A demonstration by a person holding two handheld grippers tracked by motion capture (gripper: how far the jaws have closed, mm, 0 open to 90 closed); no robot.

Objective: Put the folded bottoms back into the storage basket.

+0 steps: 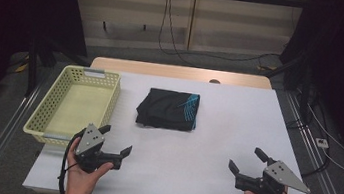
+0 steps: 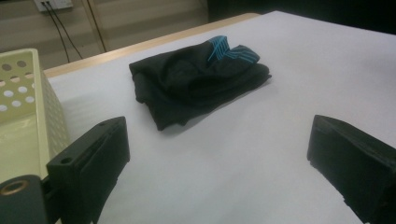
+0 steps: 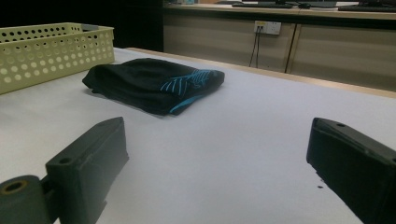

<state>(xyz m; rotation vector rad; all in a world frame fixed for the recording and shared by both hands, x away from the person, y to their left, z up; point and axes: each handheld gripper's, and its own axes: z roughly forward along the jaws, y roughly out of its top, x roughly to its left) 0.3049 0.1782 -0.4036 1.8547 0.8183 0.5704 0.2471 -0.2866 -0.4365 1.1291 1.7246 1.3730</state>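
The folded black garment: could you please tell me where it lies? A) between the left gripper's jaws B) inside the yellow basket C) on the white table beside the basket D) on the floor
C: the folded black garment lies on the white table, right of the yellow basket.

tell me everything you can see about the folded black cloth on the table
The folded black cloth with a turquoise striped pattern looks like a soft knit garment, folded into a rough rectangle of several layers with rumpled edges. The turquoise lines sit at the end away from the pale yellow perforated plastic basket, which stands beside it without touching. It lies flat near the middle of the white table top, which alone touches it; both tools are well short of it.
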